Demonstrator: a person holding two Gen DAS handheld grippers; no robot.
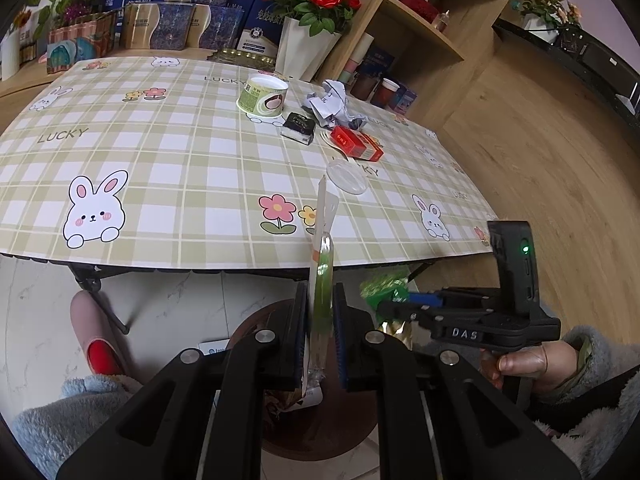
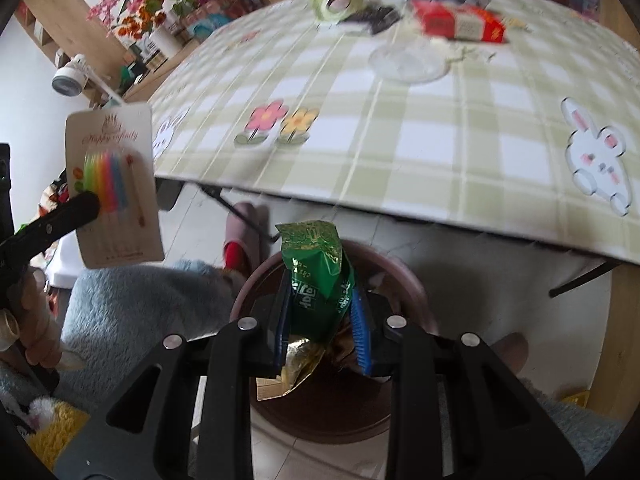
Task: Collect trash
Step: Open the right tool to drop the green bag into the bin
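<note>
The left gripper [image 1: 320, 320] clamps a flat candle card [image 1: 323, 240] edge-on, upright; the right gripper [image 2: 322, 316] pinches a crinkly green wrapper [image 2: 318, 276] (foil-lined).

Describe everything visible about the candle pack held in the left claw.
The candle pack is a flat white card printed with pink script, carrying a row of thin rainbow-coloured candles under clear plastic. It looks like light cardboard with a blister front. The left claw is shut on its lower part, holding it upright and edge-on to that camera, in the air in front of the table edge, above the brown bin.

Bin mouth [image 2: 416, 292] open below; table edge [image 2: 360, 204] just ahead
</note>
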